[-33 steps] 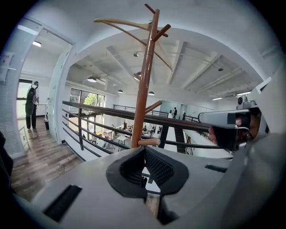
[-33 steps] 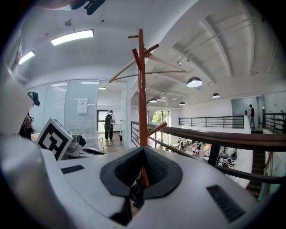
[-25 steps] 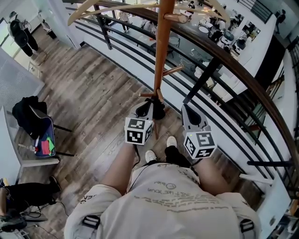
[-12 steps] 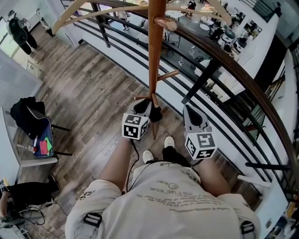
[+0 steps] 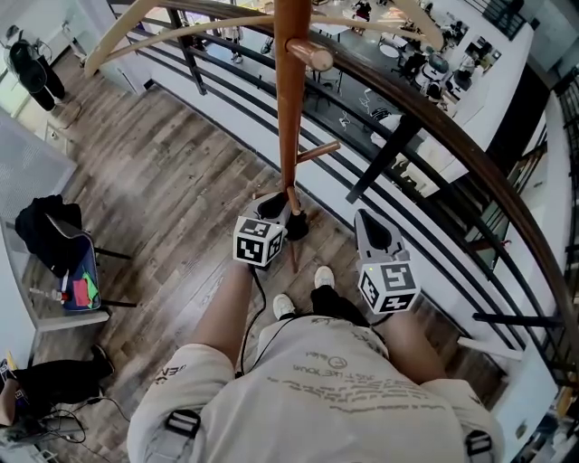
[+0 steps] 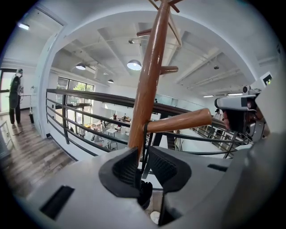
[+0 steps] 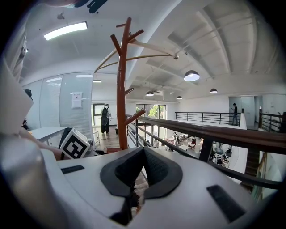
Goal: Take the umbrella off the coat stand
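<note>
A brown wooden coat stand (image 5: 289,108) rises in front of me, its pole (image 6: 149,89) right behind my left gripper (image 6: 143,154). A small black folded umbrella (image 5: 298,224) hangs low beside the pole. Its thin black strap (image 6: 145,138) loops over a short lower peg (image 6: 178,120) and runs down between the left jaws. The umbrella's dark body (image 6: 145,192) sits deep between those jaws, which are shut on it. My right gripper (image 5: 373,226) is held to the right of the stand, shut and empty (image 7: 144,154), with the pole (image 7: 121,89) to its left.
A dark metal railing with a wooden handrail (image 5: 434,118) curves just behind the stand, with a drop to a lower floor beyond. Long curved hanger arms (image 5: 181,27) spread from the stand's top. A chair with a black bag (image 5: 50,226) stands at the left. My shoes (image 5: 323,276) are by the stand's base.
My left gripper, with the umbrella, has edged up and left toward the pole. The right gripper has hardly moved.
</note>
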The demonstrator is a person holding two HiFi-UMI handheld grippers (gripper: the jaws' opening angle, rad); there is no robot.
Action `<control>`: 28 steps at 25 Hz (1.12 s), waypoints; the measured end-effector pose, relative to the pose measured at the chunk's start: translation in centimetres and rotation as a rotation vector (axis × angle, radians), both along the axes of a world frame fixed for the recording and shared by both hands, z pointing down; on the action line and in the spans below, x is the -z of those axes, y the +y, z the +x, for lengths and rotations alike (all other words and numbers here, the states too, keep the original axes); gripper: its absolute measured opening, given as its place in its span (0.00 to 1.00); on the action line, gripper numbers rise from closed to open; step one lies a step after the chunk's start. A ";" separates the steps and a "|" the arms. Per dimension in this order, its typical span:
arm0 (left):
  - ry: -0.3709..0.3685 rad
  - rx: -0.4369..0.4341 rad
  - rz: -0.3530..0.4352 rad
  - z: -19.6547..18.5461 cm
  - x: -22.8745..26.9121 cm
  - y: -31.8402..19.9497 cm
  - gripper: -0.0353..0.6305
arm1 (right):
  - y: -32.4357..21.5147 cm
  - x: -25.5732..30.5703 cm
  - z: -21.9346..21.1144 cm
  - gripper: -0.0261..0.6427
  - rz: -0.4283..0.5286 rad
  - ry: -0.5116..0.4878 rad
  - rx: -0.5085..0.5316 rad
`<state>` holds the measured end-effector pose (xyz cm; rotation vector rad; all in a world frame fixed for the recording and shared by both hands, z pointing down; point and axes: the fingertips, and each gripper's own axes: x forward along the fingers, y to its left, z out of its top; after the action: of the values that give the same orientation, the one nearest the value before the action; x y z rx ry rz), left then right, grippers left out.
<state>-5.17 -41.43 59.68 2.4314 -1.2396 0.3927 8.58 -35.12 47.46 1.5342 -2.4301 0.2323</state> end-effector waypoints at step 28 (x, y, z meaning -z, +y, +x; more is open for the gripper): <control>0.031 -0.056 0.048 0.3 3.3 3.5 0.06 | 2.3 -0.2 0.4 0.04 0.007 -0.037 -0.043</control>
<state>-4.89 -37.97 56.36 2.5073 -1.1829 0.3429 8.97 -32.85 47.61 1.6001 -2.4310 0.2629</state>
